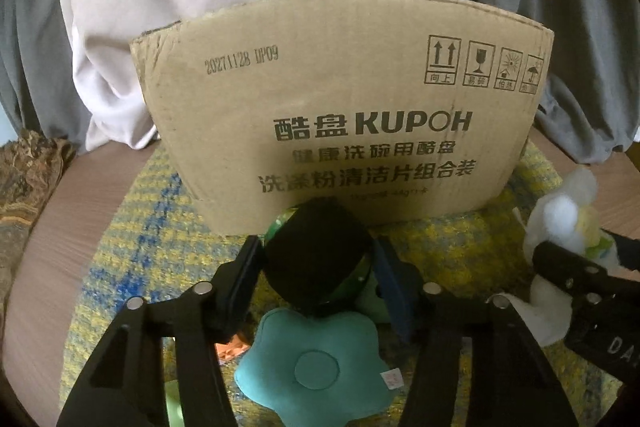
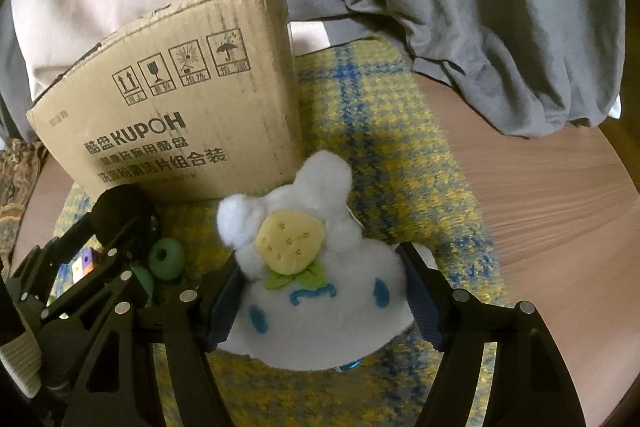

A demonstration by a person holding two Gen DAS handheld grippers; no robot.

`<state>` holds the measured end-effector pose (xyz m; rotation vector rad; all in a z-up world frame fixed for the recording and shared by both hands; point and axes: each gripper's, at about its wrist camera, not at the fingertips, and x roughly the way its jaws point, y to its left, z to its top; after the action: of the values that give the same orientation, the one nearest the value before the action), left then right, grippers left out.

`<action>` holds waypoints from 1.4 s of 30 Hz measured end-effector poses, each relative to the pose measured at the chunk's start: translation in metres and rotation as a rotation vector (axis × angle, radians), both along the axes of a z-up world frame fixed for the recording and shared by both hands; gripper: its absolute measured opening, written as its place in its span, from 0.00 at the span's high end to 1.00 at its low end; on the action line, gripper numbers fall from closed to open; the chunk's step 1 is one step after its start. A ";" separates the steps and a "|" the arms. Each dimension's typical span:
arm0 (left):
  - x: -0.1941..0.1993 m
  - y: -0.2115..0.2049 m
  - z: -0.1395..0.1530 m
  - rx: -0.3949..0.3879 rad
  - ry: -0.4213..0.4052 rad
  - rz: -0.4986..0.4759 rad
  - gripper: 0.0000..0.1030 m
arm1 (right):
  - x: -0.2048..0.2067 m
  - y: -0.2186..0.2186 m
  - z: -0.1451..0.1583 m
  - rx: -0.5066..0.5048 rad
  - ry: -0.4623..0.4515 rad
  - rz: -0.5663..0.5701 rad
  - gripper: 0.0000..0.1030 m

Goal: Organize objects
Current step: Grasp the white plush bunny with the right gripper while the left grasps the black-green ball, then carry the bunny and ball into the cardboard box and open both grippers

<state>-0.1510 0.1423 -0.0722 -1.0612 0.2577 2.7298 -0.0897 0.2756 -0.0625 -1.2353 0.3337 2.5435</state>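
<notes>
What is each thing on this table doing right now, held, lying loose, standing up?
Left gripper: shut on the black cylinder.
Black cylinder: held between the fingers, in front of the box.
Right gripper: shut on the white plush toy.
White plush toy: gripped at both sides.
Cardboard box: standing upright on the mat.
Teal flower cushion: lying flat, loose.
Green ring: lying loose on the yellow-blue mat.
</notes>
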 end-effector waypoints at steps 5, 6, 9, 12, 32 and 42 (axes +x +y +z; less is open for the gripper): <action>0.004 -0.001 0.002 0.004 -0.003 0.001 0.47 | 0.004 -0.002 0.003 0.008 0.011 -0.004 0.30; 0.003 -0.003 0.003 0.007 -0.003 0.002 0.47 | 0.004 -0.001 0.003 0.007 0.012 -0.004 0.30; 0.006 -0.004 0.006 0.009 0.000 0.000 0.48 | 0.005 -0.002 0.004 0.003 0.018 -0.005 0.30; 0.013 -0.006 0.012 0.013 0.013 -0.001 0.48 | 0.008 -0.004 0.007 0.002 0.028 -0.005 0.30; 0.040 -0.028 0.066 0.050 0.117 0.000 0.48 | 0.024 -0.032 0.058 0.041 0.135 0.028 0.30; 0.046 -0.039 0.106 0.065 0.191 0.004 0.48 | 0.028 -0.045 0.090 0.061 0.207 0.044 0.30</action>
<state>-0.1046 0.1032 0.0339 -0.7863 0.1945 2.8242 -0.0614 0.2306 0.0278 -0.9705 0.2734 2.7043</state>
